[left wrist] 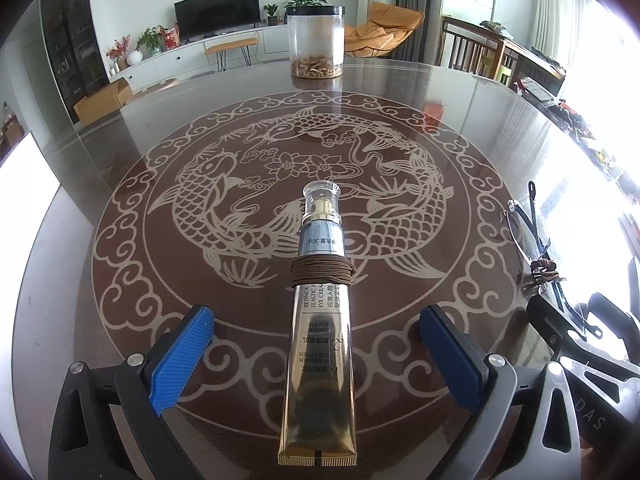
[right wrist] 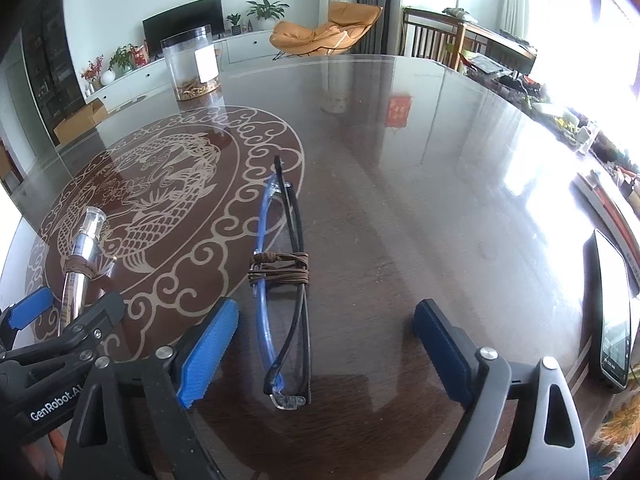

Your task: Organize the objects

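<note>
Currently, one gold cream tube (left wrist: 318, 340) lies flat on the table (left wrist: 460, 128), cap pointing away, between the spread, non-contacting pads of the left gripper (left wrist: 316, 360). One pair of folded glasses (right wrist: 286, 300), cord-wrapped, lies lengthwise between the spread right gripper (right wrist: 326, 354). Both grippers angle downward. One clear jar (left wrist: 316, 42) stands far back.

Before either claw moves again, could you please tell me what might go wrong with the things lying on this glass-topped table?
1. The gold eye-cream tube, wound with brown cord, lies loose between the open left claw; a nudge could roll it on the smooth glass-topped table.
2. The folded blue-and-black glasses, loosely cord-bound, lie between the open right claw; closing hard might bend the thin frames.
</note>
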A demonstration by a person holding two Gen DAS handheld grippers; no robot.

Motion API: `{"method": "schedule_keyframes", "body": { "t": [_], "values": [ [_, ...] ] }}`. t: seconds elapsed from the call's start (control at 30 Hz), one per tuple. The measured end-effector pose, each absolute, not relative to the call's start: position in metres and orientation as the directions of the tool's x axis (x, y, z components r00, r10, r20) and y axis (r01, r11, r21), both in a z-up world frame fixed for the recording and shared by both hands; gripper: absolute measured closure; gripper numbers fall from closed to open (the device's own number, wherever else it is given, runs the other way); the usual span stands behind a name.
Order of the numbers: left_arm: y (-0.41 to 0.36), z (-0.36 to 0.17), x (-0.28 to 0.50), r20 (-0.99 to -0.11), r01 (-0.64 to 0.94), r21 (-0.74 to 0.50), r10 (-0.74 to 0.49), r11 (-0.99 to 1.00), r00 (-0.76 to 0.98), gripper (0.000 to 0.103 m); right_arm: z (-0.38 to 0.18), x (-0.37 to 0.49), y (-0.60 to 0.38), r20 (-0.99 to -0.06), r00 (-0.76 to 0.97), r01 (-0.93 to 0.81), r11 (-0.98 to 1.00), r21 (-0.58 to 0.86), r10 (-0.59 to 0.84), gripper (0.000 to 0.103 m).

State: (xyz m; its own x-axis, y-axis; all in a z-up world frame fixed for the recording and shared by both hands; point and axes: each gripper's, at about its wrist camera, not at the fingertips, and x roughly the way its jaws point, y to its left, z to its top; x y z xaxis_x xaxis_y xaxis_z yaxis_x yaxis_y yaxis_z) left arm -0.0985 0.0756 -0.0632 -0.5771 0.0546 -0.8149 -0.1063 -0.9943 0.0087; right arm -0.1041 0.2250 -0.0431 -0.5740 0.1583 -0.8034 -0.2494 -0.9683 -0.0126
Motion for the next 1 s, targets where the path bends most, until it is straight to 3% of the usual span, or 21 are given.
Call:
{"method": "schedule_keyframes", "body": {
  "t": [0.33, 1.0],
  "values": [
    [0.0743, -0.0621, -0.0978, -0.815, -0.102, 0.008, 0.053, -0.995, -0.577, 0.000, -0.0446, -0.1055, 0.2286, -0.810, -0.562, -0.273, -0.962, -0.011, 0.169, 0.003],
    [0.0731, -0.0615, -0.0977, -0.815, -0.102, 0.008, 0.052, -0.995, -0.577, 0.000, -0.0446, -0.1064, 0.2306, -0.812, -0.558, -0.281, -0.960, -0.010, 0.172, 0.002]
  ]
}}
